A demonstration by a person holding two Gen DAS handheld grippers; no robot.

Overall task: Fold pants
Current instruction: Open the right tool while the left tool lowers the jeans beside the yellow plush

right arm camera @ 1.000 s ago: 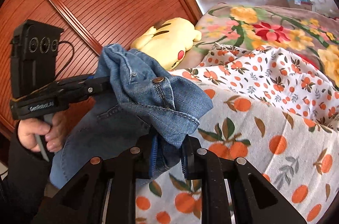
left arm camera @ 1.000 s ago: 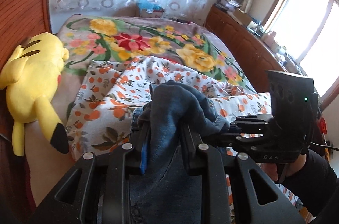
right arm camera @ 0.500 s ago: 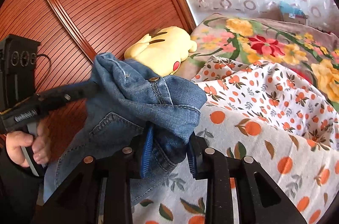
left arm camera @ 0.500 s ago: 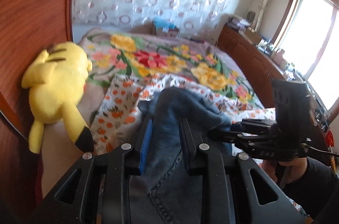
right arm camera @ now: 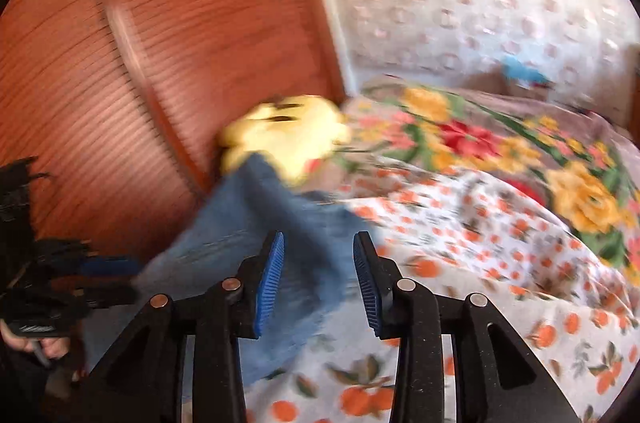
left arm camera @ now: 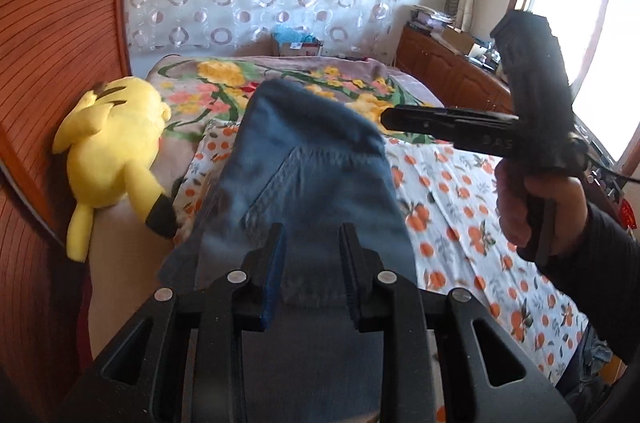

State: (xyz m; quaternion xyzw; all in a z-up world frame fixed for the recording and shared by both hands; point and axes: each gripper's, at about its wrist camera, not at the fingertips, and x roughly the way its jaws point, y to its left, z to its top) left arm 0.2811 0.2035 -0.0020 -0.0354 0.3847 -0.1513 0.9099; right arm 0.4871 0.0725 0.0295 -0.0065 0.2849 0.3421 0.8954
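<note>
Beside the yellow plush toy (left arm camera: 114,147) on the bed (left arm camera: 460,191), the jeans (left arm camera: 312,179) hang in the air from my left hand-held gripper (left arm camera: 312,273), whose two pads are pinched on a band of the denim. From that grip the cloth rises up and away toward the far end of the bed, its long axis roughly in line with the left fingers, and the rest drops below the jaws out of view.

My right hand-held gripper (right arm camera: 318,277) has just been opening; its blue pads (right arm camera: 270,279) now stand spread, with denim lying loosely between and behind them but neither pad pressing on it. In the left view its tip (left arm camera: 390,119) sits right at the top right edge of the jeans, on the side away from the plush toy.

So the left hand alone carries the pants. I judge the right is the free one and the nearer to that upper edge; the next grasp lies just to its left, toward the plush toy. The right view is blurred, so finer detail I cannot tell.
</note>
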